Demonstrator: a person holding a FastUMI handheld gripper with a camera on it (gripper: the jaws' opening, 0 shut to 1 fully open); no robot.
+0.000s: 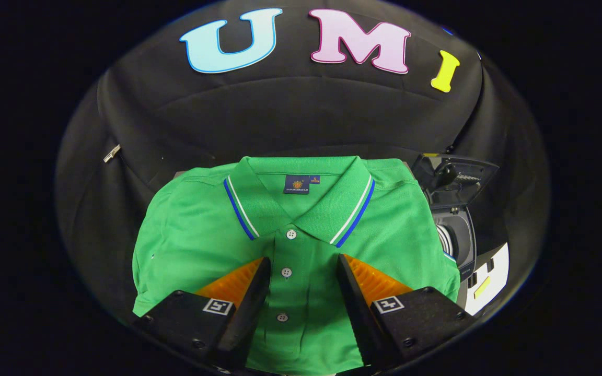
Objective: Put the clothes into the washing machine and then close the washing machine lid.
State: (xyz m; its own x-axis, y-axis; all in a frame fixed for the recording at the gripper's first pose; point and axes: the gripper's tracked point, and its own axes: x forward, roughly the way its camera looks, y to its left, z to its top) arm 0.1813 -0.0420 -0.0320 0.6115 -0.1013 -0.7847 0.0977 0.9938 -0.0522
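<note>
A folded green polo shirt with a blue-and-white striped collar lies flat below and ahead of me, its button placket running between my fingers. My gripper hovers over the shirt's chest, open, with a wide gap between the fingers and nothing held. To the right of the shirt stands a small dark washing machine with its lid raised and the drum opening showing under it.
Black cloth covers the surface under the shirt and the wall behind it. A small metal clip hangs on the cloth at the far left. A white block with dark marks sits just beside the washing machine, nearer to me.
</note>
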